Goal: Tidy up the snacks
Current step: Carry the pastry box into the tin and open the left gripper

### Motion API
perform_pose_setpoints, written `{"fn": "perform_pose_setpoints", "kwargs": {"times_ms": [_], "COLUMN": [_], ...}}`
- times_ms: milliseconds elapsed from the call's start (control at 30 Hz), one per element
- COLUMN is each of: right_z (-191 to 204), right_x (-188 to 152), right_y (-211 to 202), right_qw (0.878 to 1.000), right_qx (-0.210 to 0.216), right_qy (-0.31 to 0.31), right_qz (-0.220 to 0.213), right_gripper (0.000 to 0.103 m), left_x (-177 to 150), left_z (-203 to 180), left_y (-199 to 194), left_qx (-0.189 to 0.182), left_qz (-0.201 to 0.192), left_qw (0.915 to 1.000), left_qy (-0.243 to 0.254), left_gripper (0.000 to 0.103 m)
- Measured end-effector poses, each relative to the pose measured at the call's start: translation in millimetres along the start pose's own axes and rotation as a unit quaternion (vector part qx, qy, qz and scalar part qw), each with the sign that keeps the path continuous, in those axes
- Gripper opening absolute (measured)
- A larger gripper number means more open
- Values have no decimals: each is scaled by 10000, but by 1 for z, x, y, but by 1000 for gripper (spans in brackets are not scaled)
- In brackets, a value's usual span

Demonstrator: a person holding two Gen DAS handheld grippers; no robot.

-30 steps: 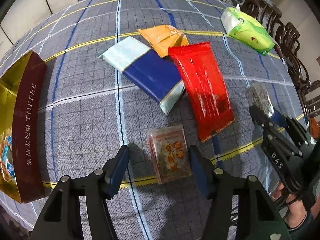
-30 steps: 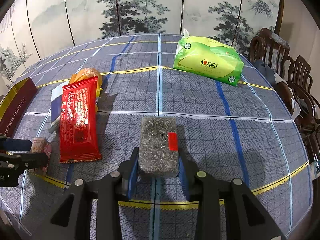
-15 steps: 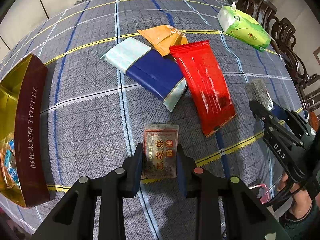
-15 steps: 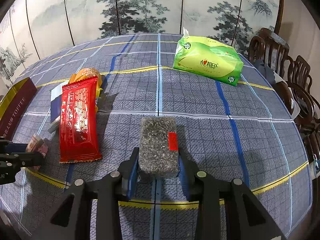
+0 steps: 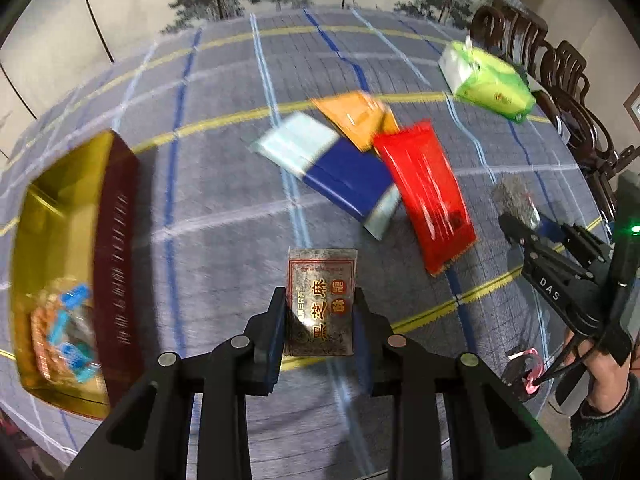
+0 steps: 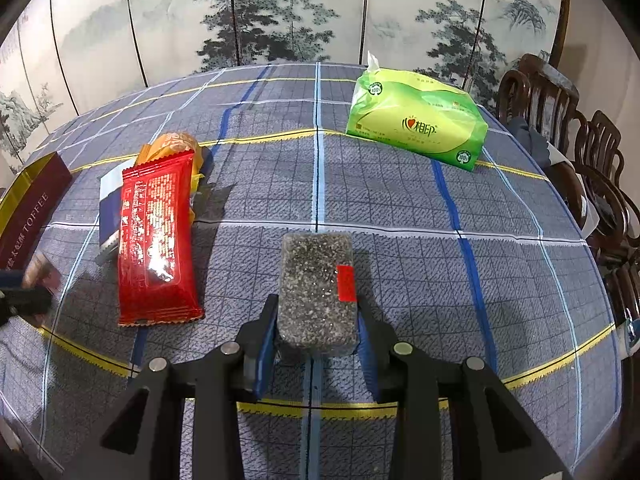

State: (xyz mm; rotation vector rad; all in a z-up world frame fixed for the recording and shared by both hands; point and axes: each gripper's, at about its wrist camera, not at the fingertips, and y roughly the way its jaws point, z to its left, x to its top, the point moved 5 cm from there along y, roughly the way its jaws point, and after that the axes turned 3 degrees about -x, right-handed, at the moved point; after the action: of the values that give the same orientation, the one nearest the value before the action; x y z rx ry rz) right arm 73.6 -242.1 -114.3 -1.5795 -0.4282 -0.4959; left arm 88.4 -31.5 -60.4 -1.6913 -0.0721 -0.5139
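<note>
Two snacks gripped, three left to box.
Left gripper (image 5: pixel 320 316) clamps the sesame packet (image 5: pixel 321 306) at lower centre; right gripper (image 6: pixel 316 326) grasps the grey bar (image 6: pixel 316 290). Toffee box (image 5: pixel 60 264) at left holds few; red (image 5: pixel 428 196), blue (image 5: pixel 344 176), orange packets (image 5: pixel 356 118) lie on the counter (image 5: pixel 224 184).

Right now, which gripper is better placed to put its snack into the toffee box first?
Left. The left gripper grips the sesame packet beside the toffee box; the right gripper holds its seed bar farther away.

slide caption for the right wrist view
Right gripper clamps a dark speckled snack bar above the plaid tablecloth.
</note>
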Motion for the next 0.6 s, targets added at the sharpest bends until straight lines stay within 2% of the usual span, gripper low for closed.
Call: {"fn": "perform_pose_setpoints", "kwargs": {"times_ms": [100,233,433,600], "right_z": [0,0,0,1], "right_x": [1,2,2,3], "right_y": [0,2,2,3], "right_qw": [10000,9999,9998,9997], "right_qx": [-9,-38,-67,-95], "right_qy": [28,62,94,124], "right_qz": [45,102,159,209], "right_gripper": [36,36,36,36], "left_x": [5,7,-5,-24], "left_z": [16,57,124,173], "left_y": [-16,-37,-55,-61], "left_qx": [132,341,734,901], "left_qz": [-178,-373,-433,-344], "left_qw": [9998,9985,9942,9898], "left_qy": [7,-197,-656,-1050], "left_gripper": [27,27,27,27]}}
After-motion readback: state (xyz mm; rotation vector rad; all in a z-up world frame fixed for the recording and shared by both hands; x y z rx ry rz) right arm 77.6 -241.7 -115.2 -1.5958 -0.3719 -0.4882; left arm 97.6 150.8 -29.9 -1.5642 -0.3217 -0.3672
